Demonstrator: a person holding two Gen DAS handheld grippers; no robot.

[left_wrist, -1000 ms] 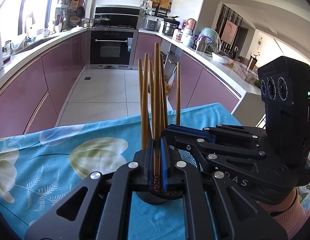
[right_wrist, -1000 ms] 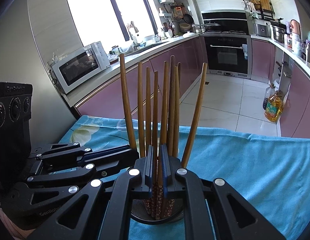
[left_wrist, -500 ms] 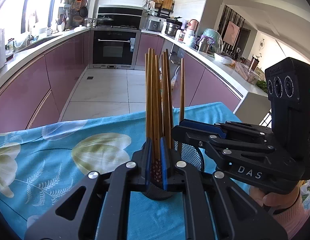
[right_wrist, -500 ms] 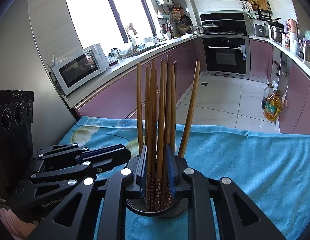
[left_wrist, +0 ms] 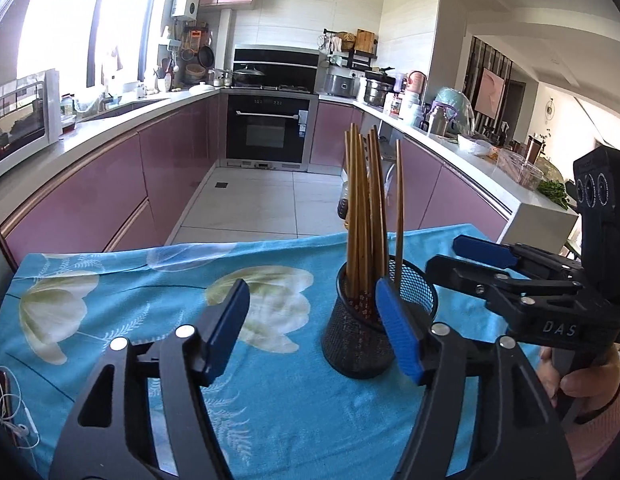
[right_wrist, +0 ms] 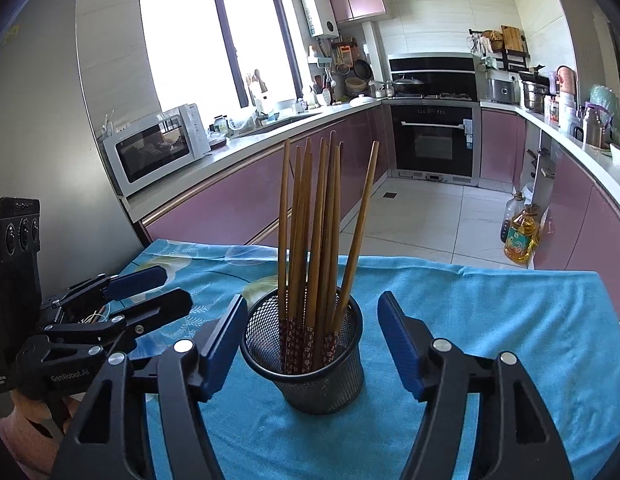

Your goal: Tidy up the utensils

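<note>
Wooden chopsticks (right_wrist: 310, 232) stand bunched in a black mesh holder (right_wrist: 306, 364) on the table (right_wrist: 489, 320), which is covered with a turquoise floral cloth. One chopstick leans away to the right of the bunch. Only the right wrist view looks down into the holder and shows the patterned red ends of the chopsticks resting inside it. That view also frames the holder between the blue pads of the right gripper (right_wrist: 310, 344); its jaws are opening and the pads are clear of the mesh, grasping nothing. The left gripper (right_wrist: 150, 292) shows there at the left edge, near the holder.

From the left wrist view, the holder (left_wrist: 361, 336) sits off to the right, partly behind the gripper's right pad. The left gripper (left_wrist: 313, 332) is likewise opening, with only cloth between its pads. This view alone shows a hand (left_wrist: 577, 376) wrapped around the right gripper's handle and a white earphone cable (left_wrist: 10, 408) at the table's left edge.
</note>
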